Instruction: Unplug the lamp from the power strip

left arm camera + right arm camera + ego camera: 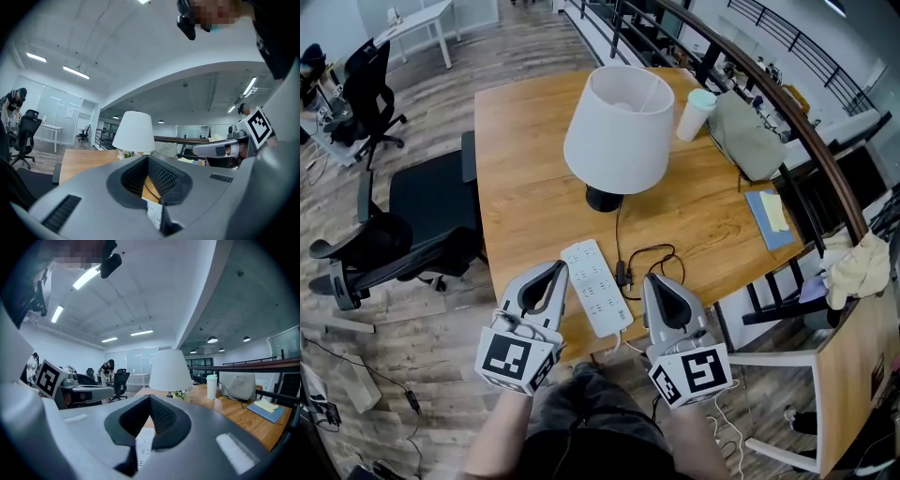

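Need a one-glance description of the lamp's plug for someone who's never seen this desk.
On the light wooden table, a thin black cord runs from the white-shaded lamp toward the near edge, where a long white power strip lies. The small black plug sits against that strip's right edge, the only dark thing on it.

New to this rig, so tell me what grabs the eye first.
A white-shaded lamp stands on the wooden table. Toward the near edge lies a white power strip with a black plug beside its right edge, flanked by the left gripper and right gripper, both shut and empty.
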The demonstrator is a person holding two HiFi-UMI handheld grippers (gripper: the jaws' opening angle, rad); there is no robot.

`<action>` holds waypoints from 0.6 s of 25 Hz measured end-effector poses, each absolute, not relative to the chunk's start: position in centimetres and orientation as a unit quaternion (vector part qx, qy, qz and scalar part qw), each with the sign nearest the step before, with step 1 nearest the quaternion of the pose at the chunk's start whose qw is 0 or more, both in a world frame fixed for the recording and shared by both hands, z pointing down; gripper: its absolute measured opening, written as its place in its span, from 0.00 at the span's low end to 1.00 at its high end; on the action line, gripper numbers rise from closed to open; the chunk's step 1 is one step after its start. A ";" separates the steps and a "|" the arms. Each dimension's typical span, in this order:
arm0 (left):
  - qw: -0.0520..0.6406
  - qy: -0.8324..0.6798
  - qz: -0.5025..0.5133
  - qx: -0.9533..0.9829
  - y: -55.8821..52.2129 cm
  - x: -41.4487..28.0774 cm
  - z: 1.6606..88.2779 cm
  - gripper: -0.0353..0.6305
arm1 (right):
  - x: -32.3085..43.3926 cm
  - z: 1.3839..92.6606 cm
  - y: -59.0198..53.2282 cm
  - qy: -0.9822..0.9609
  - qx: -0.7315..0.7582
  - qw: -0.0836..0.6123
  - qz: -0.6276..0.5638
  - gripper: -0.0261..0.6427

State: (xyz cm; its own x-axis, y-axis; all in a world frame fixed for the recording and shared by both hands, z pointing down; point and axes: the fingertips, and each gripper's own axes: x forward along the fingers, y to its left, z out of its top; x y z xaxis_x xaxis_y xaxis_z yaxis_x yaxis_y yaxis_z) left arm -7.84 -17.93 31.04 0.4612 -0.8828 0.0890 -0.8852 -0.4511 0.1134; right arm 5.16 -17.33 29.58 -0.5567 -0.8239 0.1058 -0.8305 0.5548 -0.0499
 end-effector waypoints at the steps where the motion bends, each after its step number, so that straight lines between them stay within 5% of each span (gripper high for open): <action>1: 0.070 -0.518 0.008 0.853 -17.9 -7.8 31.0 0.05 | 5.2 29.5 -17.3 -0.880 0.471 0.034 0.047 0.05; 15: 0.065 -0.513 -0.003 0.856 -17.1 -7.6 29.6 0.05 | 5.0 28.2 -16.1 -0.884 0.465 0.036 0.039 0.05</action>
State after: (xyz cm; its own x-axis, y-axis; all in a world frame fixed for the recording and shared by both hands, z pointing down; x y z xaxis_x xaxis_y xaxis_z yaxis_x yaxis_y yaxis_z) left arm -7.61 -17.09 29.56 0.4732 -0.8788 0.0620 -0.8780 -0.4647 0.1151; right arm 4.96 -16.07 28.17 -0.5650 -0.8189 0.1008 -0.8246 0.5646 -0.0356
